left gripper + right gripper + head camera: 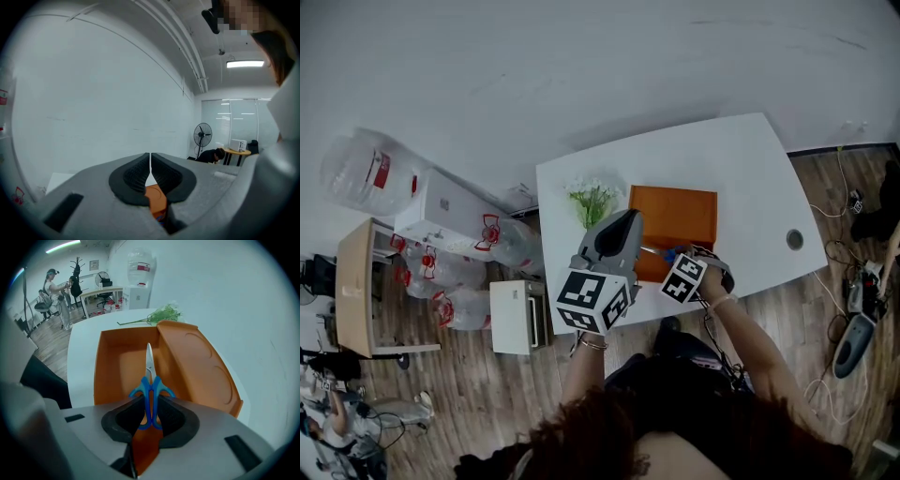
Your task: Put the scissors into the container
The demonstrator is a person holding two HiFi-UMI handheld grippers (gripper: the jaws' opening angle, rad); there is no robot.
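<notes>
An orange container lies open on the white table, its lid leaning up at the right side in the right gripper view. My right gripper is shut on the blue handles of the scissors. It points steeply down, and the silver blades hang over the container's tray. In the head view the right gripper sits at the container's near edge. My left gripper hovers above the container's left side, jaws shut with nothing between them.
A sprig of white flowers lies on the table left of the container. A cable hole is at the table's right. On the floor to the left stand water bottles, a white cabinet and a wooden desk.
</notes>
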